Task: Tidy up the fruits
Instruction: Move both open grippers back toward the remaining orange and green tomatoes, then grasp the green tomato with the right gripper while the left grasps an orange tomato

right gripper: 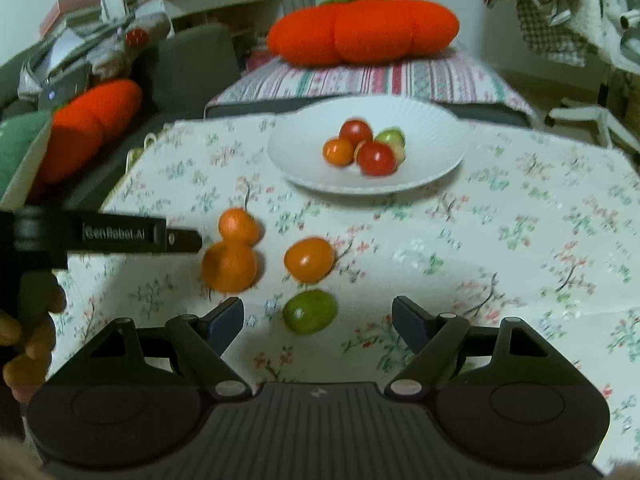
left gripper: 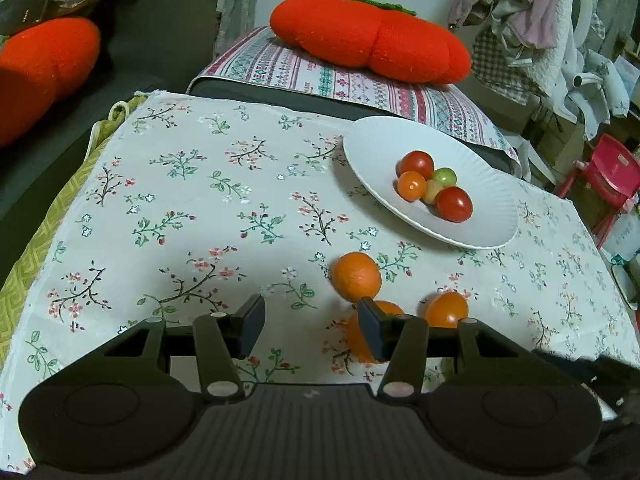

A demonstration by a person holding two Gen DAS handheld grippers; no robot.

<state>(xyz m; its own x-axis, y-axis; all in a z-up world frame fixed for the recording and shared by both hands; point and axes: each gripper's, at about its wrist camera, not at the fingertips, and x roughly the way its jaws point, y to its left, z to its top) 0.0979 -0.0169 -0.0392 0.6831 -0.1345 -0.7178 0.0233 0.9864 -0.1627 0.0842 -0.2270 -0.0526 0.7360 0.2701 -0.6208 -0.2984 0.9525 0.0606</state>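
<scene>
From the left wrist camera, the left gripper [left gripper: 311, 322] hangs over a flowered tablecloth [left gripper: 180, 208] with its jaws parted and nothing between them. Just past its right finger lie three orange fruits: a round one [left gripper: 356, 277] farther off, a second [left gripper: 360, 336] partly hidden behind that finger, and a third [left gripper: 446, 309] to the right. Far right on the cloth sits a white plate [left gripper: 376, 140] holding a cluster of small tomatoes [left gripper: 434, 186], red, orange and green. Beyond the table a big orange cushion [left gripper: 368, 36] rests on a striped cover.

From the right wrist camera, which is somewhat blurred, the right gripper [right gripper: 318, 322] has its jaws spread wide. A green fruit [right gripper: 310, 311] lies on the cloth between the fingertips, touched by neither. Just beyond it sits an orange fruit [right gripper: 309, 259]; to the left two more orange fruits [right gripper: 230, 266] sit touching, one behind the other. The other gripper [right gripper: 120, 235] reaches in from the left edge beside that pair, with a hand [right gripper: 28, 336] gripping its handle. The plate [right gripper: 300, 148] with the tomatoes [right gripper: 364, 148] stands at the far middle of the table.
</scene>
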